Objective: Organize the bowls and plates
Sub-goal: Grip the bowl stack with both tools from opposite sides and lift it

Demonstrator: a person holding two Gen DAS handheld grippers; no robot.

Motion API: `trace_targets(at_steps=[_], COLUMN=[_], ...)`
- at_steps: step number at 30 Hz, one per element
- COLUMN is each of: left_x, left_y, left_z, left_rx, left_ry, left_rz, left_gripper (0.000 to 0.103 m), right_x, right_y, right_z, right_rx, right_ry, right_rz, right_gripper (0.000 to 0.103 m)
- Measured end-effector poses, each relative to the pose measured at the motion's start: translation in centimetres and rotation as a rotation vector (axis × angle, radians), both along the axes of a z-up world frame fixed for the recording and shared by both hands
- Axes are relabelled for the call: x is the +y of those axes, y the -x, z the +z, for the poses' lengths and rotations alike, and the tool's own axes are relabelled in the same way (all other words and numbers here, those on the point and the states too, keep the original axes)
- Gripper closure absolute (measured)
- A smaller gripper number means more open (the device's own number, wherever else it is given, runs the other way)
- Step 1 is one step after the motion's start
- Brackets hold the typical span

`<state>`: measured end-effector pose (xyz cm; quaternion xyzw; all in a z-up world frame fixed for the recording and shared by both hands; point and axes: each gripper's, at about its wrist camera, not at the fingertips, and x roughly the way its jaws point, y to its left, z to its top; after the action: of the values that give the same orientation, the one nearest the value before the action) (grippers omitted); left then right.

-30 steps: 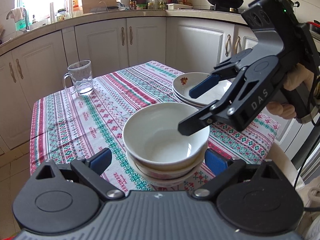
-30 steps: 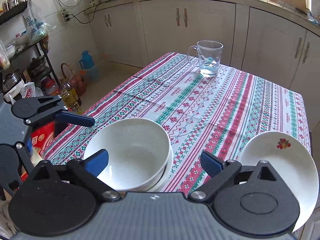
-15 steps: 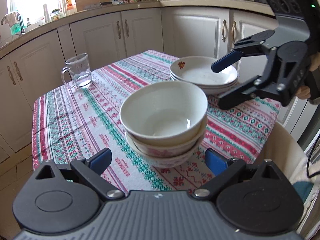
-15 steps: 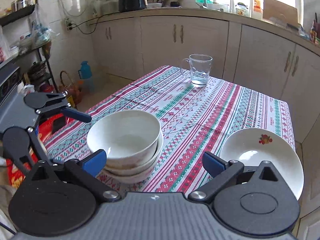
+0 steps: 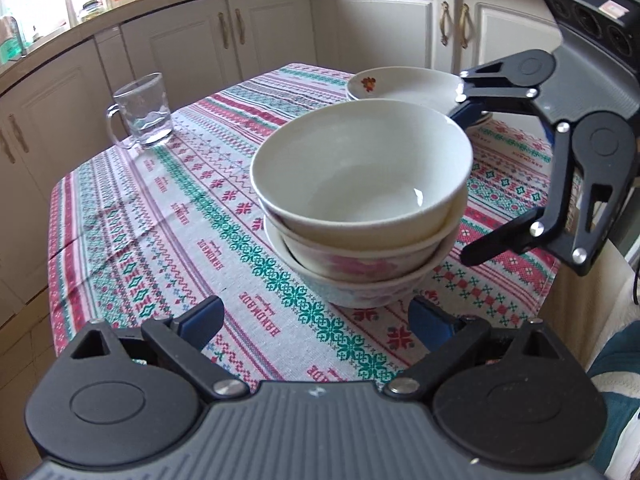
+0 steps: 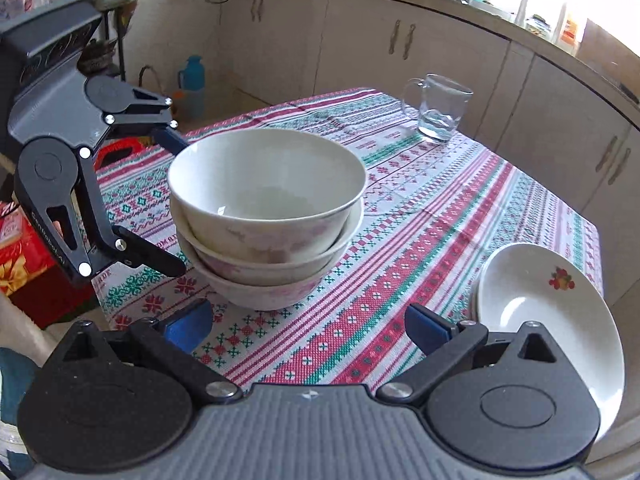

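Left wrist view: my left gripper [image 5: 316,316] has its blue-padded fingers [image 5: 200,318] spread wide w/ nothing between, just short of the stack of three white ceramic bowls [image 5: 360,216] near the desk's front edge. My right gripper [image 5: 466,184] comes in from the right, fingers also spread, one tip by the top rim, one low beside the stack; neither seems to touch. Behind sits the stack of white shallow plates w/ a red fruit motif [image 5: 404,84].

Right wrist view: right gripper [image 6: 308,328] open and empty, bowls [image 6: 266,216] ahead, plates [image 6: 548,312] at the desk's right corner, partly over the edge I think.

Risk: bowls nest loosely, top one tilts a bit; an uneven squeeze or knock could slide it off, or shove the stack off the edge.

Surface: striped red-green patterned tablecloth [image 6: 420,216], may bunch. Clear glass mug [image 6: 438,108] sits far back. Cream kitchen cabinets [image 5: 256,48] around.
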<state>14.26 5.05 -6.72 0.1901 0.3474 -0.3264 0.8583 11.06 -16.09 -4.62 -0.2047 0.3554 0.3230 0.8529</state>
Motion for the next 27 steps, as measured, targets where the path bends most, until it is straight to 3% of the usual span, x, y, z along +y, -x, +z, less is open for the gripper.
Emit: trace_targets(at_steps=[5, 16, 27], left_x=[-0.1, -0.4, -0.2], left_y=[-1.4, -3.5, -4.9], left_z=[-0.5, -0.3, -0.1], left_rx=[0.028, 0.088, 0.118], left_ry=[-0.005, 0.015, 0.037], left_rz=[-0.092, -0.359, -0.468], left_gripper=[0.007, 0.015, 0.021], right_x=[1.4, 2.2, 2.2], right_y=[-1.2, -3.4, -5.2], right_z=[-1.1, -0.6, -0.8], right_rx=[0.002, 0.075, 0.136], right_ry=[0.034, 0.006, 0.005], right_rz=[0.092, 0.287, 0.349], right_gripper=[0.0, 0.003, 0.006])
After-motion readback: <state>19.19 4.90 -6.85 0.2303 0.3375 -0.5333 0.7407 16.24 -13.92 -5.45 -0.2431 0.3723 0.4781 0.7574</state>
